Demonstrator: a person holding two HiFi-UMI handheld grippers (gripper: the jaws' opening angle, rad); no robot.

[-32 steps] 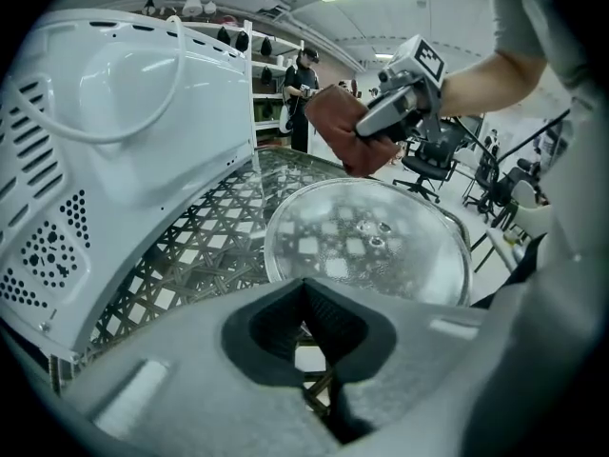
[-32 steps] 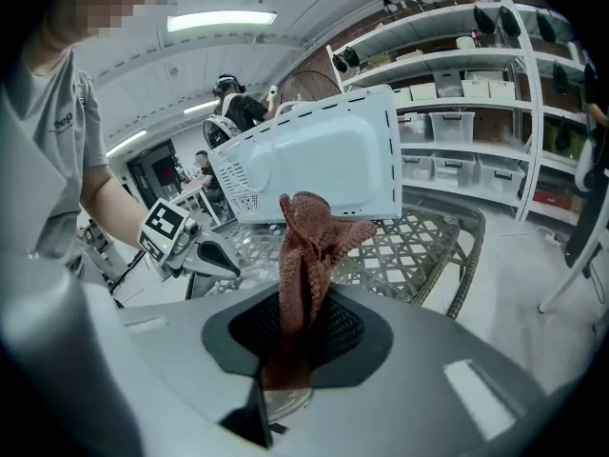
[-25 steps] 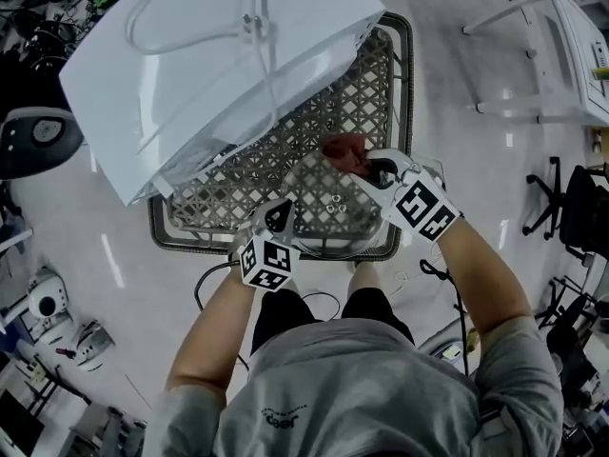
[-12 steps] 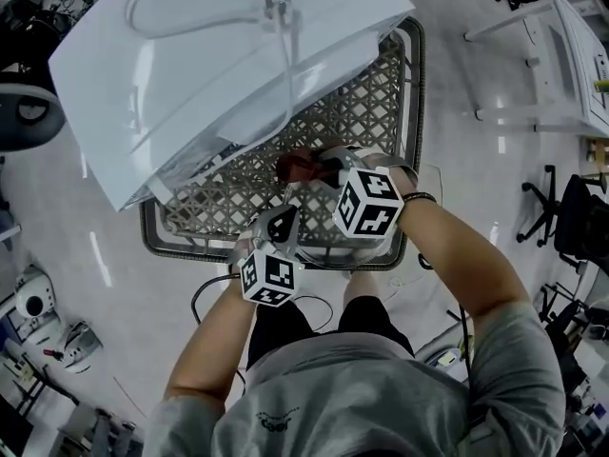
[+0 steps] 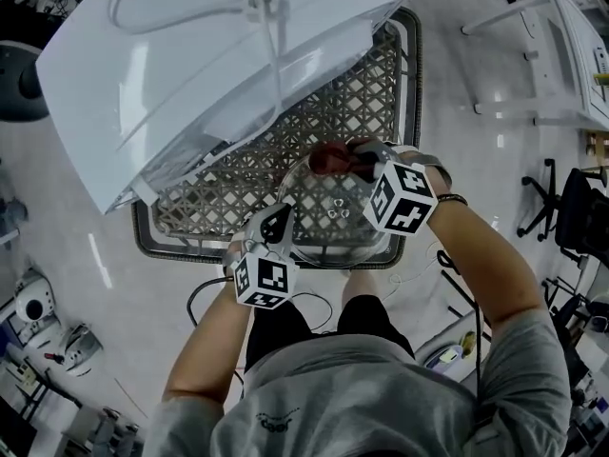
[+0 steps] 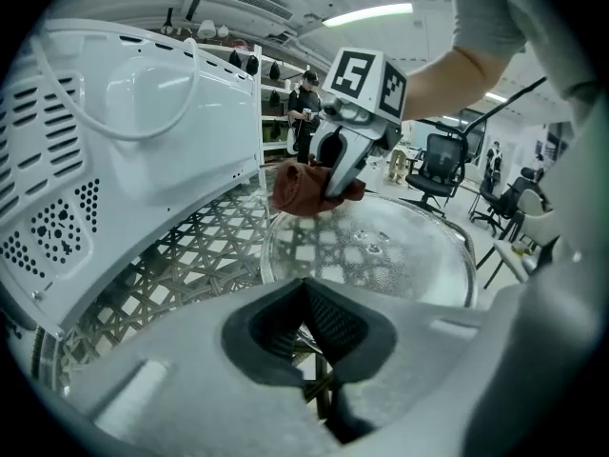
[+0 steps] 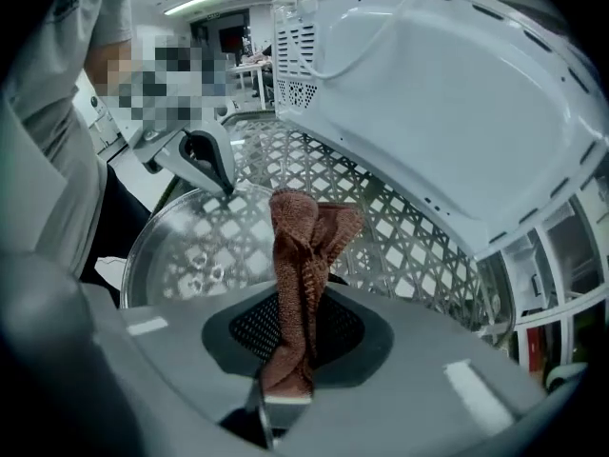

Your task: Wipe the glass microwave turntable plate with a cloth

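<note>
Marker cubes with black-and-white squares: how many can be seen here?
2. One cube rides on the left gripper, which grips the glass plate's near rim; the other on the right gripper, which holds the cloth.

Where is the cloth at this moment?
The brown cloth is clamped in the right tongs, over the far rim of the glass plate at head view centre, near the tipped white microwave.

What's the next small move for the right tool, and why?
Probably sweep the right tool a little toward the middle of the glass plate, cloth pressed down. The cloth is pinched in its jaws at the plate's far rim, while the left tool seems clamped on the near rim, steadying it.
</note>
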